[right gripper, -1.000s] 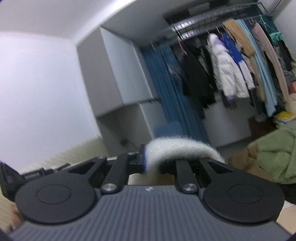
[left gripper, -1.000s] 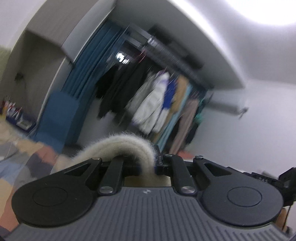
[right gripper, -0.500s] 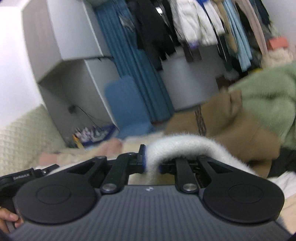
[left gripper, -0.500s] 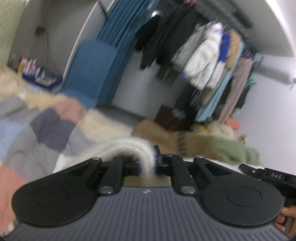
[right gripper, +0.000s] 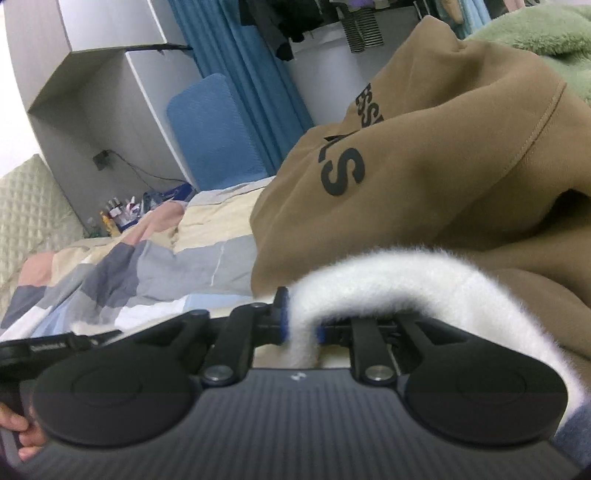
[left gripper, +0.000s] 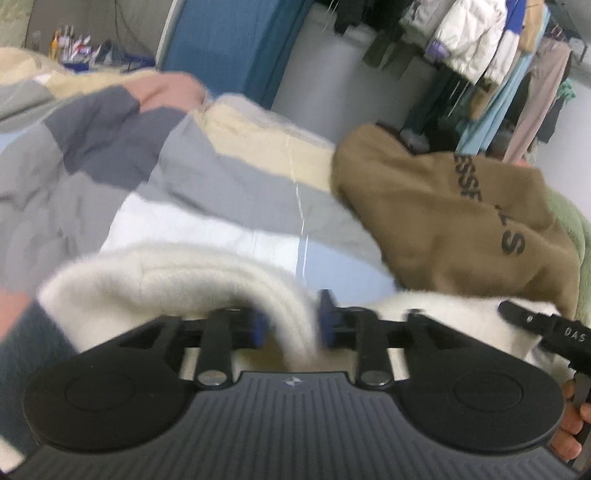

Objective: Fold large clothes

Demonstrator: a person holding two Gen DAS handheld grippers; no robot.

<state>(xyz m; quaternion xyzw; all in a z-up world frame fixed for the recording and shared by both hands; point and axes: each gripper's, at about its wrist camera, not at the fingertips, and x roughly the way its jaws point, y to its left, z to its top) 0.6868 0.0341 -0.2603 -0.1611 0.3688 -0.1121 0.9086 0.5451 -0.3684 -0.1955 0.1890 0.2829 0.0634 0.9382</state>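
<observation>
A fluffy cream-white garment [left gripper: 166, 273] lies bunched on the patchwork bedcover [left gripper: 92, 166] just ahead of my left gripper [left gripper: 291, 325]. Its jaws are opening, and a fold of the garment still runs between the blue pads with slack on the left side. My right gripper [right gripper: 301, 328] holds another band of the same garment [right gripper: 406, 273]. That band arches to the right over the gripper's arm. The right jaws are starting to open, but the pads still pinch the fabric. Both grippers point down toward the bed.
A tan hoodie [right gripper: 443, 166] with black lettering is heaped on the right of the bed, with a green fleece [right gripper: 535, 33] behind it. A blue curtain [right gripper: 236, 55], a clothes rail [left gripper: 480, 44] and grey cupboards stand beyond. A hand [left gripper: 569, 424] shows at the frame edge.
Both grippers have come down from facing the wardrobe and ceiling to just over the bed, bringing the cream garment with them. The left jaws have parted, and the right ones slightly.
</observation>
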